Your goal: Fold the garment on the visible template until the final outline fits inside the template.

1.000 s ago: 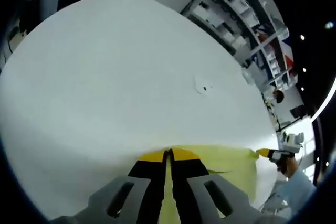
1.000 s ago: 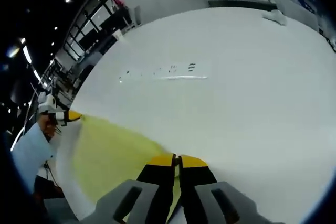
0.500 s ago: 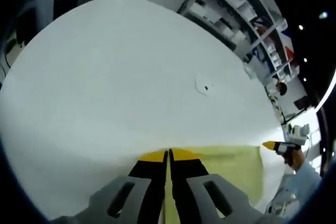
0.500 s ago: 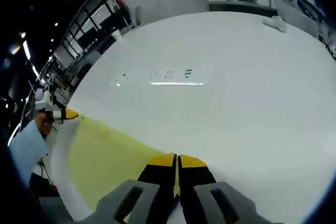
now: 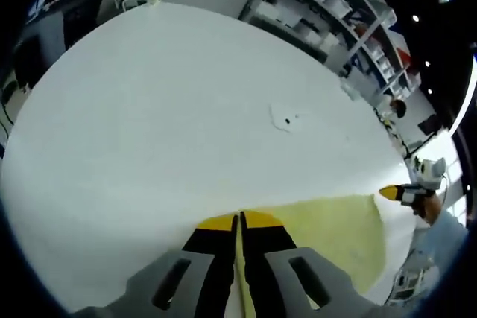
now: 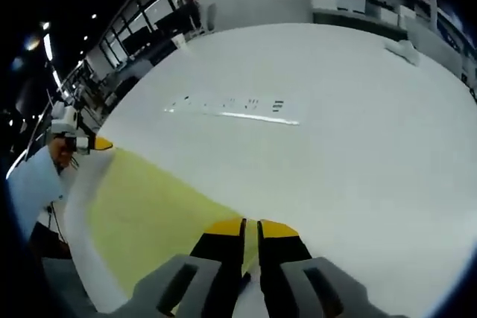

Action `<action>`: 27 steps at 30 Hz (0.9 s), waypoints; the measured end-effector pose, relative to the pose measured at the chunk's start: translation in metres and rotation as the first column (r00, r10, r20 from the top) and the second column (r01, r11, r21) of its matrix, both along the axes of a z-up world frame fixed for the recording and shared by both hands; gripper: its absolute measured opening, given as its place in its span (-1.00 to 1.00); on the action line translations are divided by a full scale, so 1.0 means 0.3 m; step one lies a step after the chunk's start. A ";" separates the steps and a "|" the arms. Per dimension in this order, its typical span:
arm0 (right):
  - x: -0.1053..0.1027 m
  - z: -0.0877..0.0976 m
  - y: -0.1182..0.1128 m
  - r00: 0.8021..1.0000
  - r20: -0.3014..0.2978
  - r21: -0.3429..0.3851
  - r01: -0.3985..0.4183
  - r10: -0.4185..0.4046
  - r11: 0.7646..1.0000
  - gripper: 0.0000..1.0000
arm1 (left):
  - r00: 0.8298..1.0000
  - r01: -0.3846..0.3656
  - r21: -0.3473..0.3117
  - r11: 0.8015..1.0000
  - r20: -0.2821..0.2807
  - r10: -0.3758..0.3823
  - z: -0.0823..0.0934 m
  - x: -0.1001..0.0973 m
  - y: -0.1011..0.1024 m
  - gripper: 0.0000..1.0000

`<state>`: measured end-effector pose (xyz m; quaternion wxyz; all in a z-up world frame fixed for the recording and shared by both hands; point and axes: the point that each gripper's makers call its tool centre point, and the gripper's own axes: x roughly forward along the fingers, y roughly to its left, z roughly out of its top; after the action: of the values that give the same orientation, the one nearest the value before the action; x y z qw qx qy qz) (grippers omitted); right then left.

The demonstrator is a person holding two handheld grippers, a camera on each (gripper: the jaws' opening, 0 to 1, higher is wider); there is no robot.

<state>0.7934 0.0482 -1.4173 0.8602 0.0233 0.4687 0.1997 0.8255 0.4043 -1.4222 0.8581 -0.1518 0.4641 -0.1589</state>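
L gripper jaws together, pinching yellow garment edge, bottom centre of left gripper view; cloth runs lower right toward other gripper at right edge. R gripper jaws nearly together on same cloth; cloth spreads lower left. Garment stretched betw both, long axis gripper-to-gripper, over white table. Template marks upper centre, ahead of R gripper, R likely nearer.

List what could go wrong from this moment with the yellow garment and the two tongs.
1. The left tongs and right tongs each pinch just the edge of the thin pale yellow garment; it may slip free.
2. The garment lies near the round white table's edge and might slide off.
3. Held taut between both, uneven pulling might skew the fold.
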 end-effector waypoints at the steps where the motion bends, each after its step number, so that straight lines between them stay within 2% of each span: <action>1: -0.004 0.000 0.005 1.000 0.001 0.000 -0.011 0.011 1.000 -0.92 | 1.000 0.021 0.009 1.000 0.002 -0.021 -0.001 -0.010 -0.006 -0.93; 7: -0.049 -0.001 0.025 0.998 0.006 -0.026 -0.065 0.066 0.998 -0.84 | 0.996 0.092 0.030 0.995 0.013 -0.093 0.002 -0.036 -0.024 -0.77; 12: -0.105 0.000 0.026 0.997 -0.001 -0.029 -0.084 0.084 0.996 -0.83 | 0.991 0.126 0.022 0.992 0.032 -0.127 0.029 -0.085 -0.044 -0.75; 21: -0.223 0.001 0.017 0.996 -0.015 -0.019 -0.087 0.086 0.996 -0.82 | 0.986 0.164 0.029 0.986 0.033 -0.165 0.034 -0.151 -0.020 -0.73; 24: -0.254 0.004 0.017 0.996 -0.015 -0.017 -0.087 0.087 0.996 -0.82 | 0.981 0.191 0.046 0.980 0.033 -0.193 0.038 -0.201 -0.023 -0.73; 27: -0.285 0.012 0.024 0.996 -0.012 -0.016 -0.093 0.093 0.996 -0.81 | 0.978 0.201 0.050 0.978 0.042 -0.203 0.044 -0.222 -0.016 -0.72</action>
<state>0.7079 0.0554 -1.4138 0.8474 -0.0046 0.4759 0.2355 0.7589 0.3996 -1.4091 0.8514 -0.0806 0.4604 -0.2382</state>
